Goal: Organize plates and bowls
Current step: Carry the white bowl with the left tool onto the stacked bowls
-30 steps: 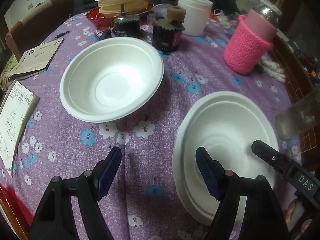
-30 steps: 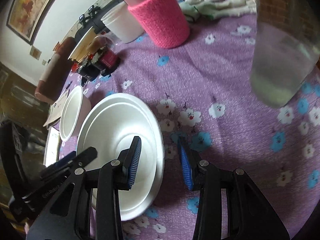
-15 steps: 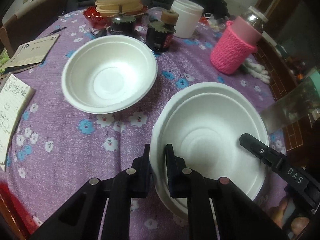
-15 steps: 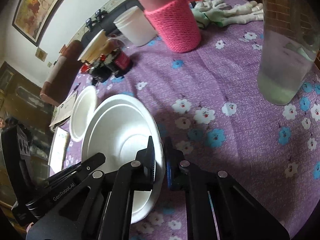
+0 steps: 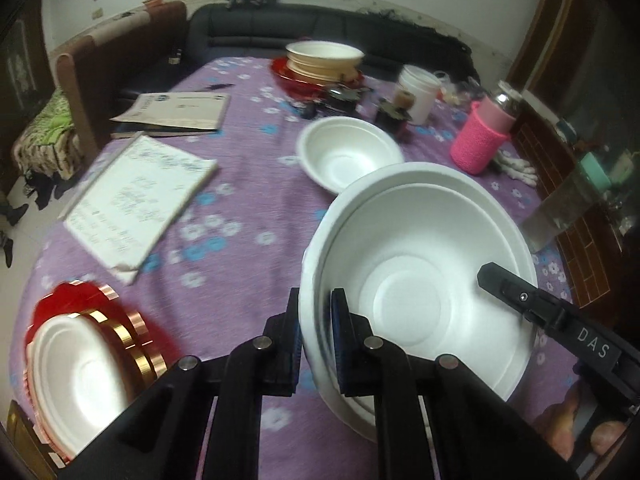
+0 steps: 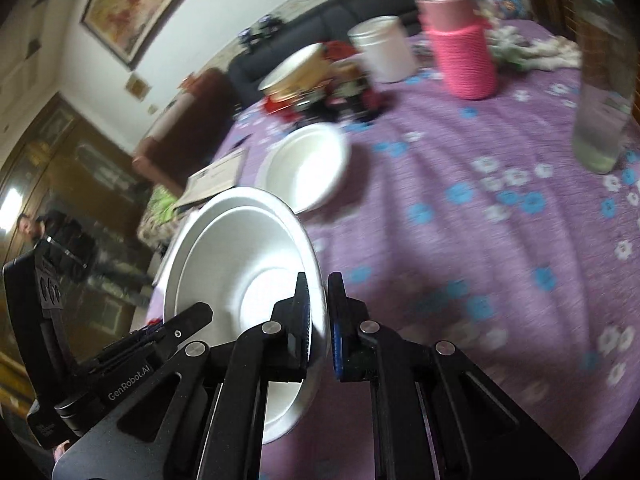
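A stack of white bowls (image 5: 420, 264) is lifted off the purple tablecloth, held on two sides. My left gripper (image 5: 315, 320) is shut on its near left rim. My right gripper (image 6: 318, 312) is shut on the opposite rim of the same stack (image 6: 240, 256). Another white bowl (image 5: 348, 152) sits alone on the table further back; it also shows in the right wrist view (image 6: 308, 164). A white plate on a red and gold stack (image 5: 76, 376) lies at the near left table edge.
An open notebook (image 5: 140, 196) and a booklet (image 5: 176, 112) lie at left. A pink-sleeved bottle (image 5: 484, 136), a white cup (image 5: 418, 92), dark jars (image 5: 348, 100) and a bowl stack on a red dish (image 5: 320, 60) stand at the back. A clear glass (image 6: 604, 76) stands at right.
Both grippers closed on opposite rims of the bowl stack, then lifted it up off the table and back; the view now takes in more of the table.
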Demonstrator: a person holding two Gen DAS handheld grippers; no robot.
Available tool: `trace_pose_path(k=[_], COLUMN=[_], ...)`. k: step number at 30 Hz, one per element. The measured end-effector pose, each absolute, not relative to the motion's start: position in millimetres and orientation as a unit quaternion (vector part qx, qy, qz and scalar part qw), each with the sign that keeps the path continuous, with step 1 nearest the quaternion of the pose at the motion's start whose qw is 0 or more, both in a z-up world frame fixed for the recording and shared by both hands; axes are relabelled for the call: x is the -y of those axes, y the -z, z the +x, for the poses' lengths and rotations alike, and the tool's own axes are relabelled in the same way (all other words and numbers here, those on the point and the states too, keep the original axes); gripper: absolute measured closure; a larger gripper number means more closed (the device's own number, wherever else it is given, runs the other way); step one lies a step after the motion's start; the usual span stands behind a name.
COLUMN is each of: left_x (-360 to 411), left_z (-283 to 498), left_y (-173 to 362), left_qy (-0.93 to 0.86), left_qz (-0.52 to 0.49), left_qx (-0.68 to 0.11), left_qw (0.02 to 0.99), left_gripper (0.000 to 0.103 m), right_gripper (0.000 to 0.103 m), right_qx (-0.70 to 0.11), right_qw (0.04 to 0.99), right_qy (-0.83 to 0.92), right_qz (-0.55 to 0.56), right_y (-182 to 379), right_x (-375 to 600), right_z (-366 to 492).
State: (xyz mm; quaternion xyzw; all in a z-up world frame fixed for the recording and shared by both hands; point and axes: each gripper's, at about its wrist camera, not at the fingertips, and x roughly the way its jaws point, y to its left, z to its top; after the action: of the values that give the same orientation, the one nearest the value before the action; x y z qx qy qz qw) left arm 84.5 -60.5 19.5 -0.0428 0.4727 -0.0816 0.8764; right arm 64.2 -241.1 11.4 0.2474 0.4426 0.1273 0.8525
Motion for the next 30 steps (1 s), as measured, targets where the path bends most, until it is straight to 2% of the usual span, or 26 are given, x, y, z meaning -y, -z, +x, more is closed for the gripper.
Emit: trace_pose_path(k=[7,14,30], left_x=[-29.9,-99.3,-157.1], left_z=[38.5,12.0,-5.3], left_y=[-35.4,-28.6,-0.1], left_qy=[0.025,-0.026,-0.062], left_qz=[-0.051,-0.077,-0.116], left_qx=[-0.445,-0.446,-0.457], left_qw=[0.894,0.891,0.880], left_gripper=[0.091,0.091,0.091], right_gripper=[0.095,0.095,0.095], right_qx=[-0.444,-0.463,-0.488], right_qw=[0.848,0.833,0.821], right_qy=[-0.200,-0.251,-0.267], right_qz=[0.211,0.171,0.126], right_y=[-28.2,-22.7,5.7], right_x=[143.2,59.9,-13.0], right_z=[51.4,46.5,41.9])
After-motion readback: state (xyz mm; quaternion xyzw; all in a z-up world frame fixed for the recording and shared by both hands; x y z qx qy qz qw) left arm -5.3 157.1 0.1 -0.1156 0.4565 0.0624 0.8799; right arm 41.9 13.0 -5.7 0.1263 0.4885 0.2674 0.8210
